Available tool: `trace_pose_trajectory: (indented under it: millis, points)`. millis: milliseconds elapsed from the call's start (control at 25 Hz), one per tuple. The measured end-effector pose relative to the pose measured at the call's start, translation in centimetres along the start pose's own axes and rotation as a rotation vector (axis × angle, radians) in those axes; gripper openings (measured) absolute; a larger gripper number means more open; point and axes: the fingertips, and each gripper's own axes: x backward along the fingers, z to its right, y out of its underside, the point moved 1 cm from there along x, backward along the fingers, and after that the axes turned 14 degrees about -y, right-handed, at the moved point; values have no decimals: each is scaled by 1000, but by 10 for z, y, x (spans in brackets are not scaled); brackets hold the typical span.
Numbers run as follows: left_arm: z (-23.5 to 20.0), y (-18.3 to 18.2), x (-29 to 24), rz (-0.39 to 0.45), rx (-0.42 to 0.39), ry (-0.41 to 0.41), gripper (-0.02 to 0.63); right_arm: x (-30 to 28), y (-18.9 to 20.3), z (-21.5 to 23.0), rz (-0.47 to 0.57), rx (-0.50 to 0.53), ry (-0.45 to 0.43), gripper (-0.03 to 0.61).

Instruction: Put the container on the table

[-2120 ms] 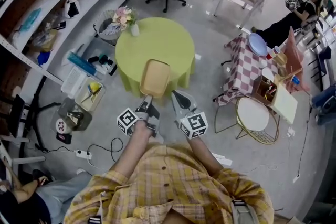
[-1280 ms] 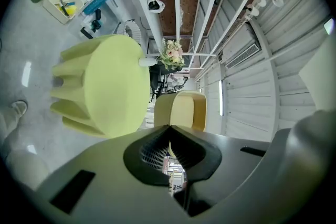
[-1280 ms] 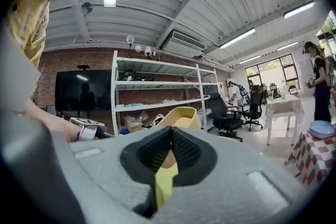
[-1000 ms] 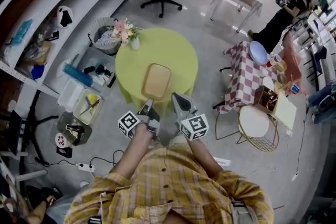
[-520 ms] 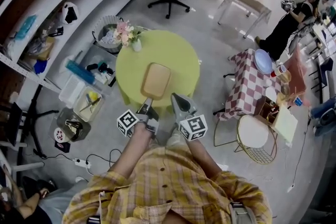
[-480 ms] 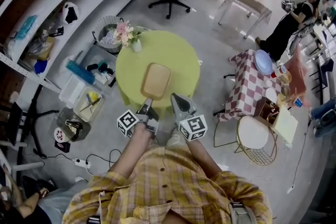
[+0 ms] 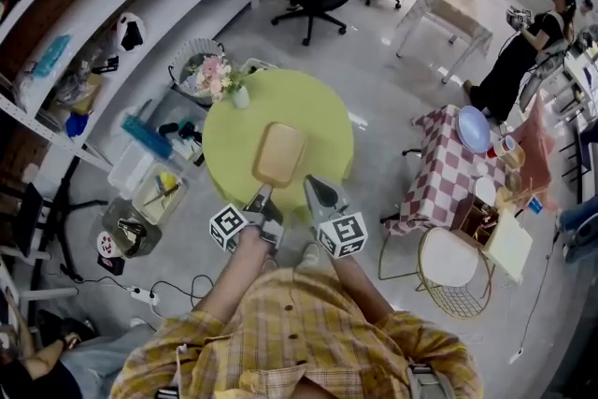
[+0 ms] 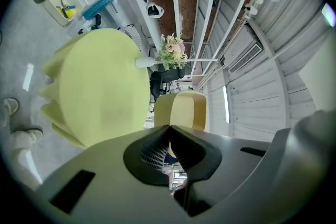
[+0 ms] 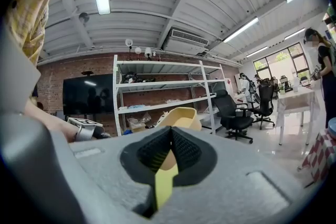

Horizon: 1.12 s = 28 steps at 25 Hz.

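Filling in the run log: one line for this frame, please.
left gripper: shut on tan container near rim | container: over round green table, contact unclear | right gripper: shut, empty

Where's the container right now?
Head view, centre: the tan container is over the round green table, its near edge pinched by the left hand-held gripper and right hand-held gripper; the flower vase stands beyond it, left.

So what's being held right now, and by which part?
The left gripper pinches the container by its near rim. The right gripper is shut on nothing.
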Motion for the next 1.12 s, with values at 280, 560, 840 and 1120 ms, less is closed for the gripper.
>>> trace_pose_trajectory:
  millis: [280, 560, 840, 1120]
  points:
    - [6, 5, -17, 21, 0, -9, 15, -1, 3, 20, -10, -7, -32, -3]
    - [6, 12, -23, 52, 2, -18, 15, -1, 6, 25, -21, -3, -88, -3]
    - [5, 24, -18, 91, 19, -15, 15, 12, 5, 23, -26, 12, -130, -3]
    - [-2, 27, -17, 99, 29, -33, 15, 16, 9, 21, -36, 25, -144, -3]
